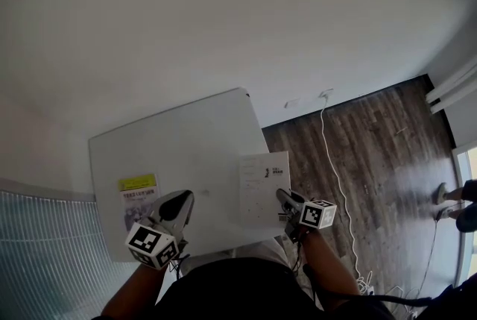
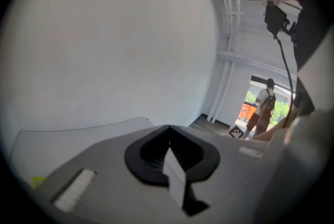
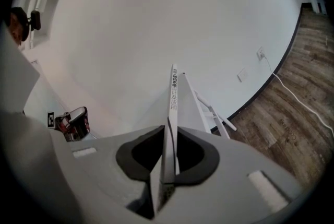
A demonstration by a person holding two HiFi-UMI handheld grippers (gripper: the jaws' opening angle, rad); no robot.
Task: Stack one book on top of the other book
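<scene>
At right edge of counter [image 1: 186, 139]: white book [image 1: 262, 180], thin, likely floppy, near edge clamped in right gripper [image 1: 285, 198] jaws; left gripper [image 1: 181, 201] jaws pinching yellow-banded book [image 1: 139, 195].

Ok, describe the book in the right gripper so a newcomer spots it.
Start at the white table; two books are at the person's end. The white book is the right-hand one, its near edge clamped in the right gripper. Its cover is almost all white, while the other book has a yellow band.
</scene>
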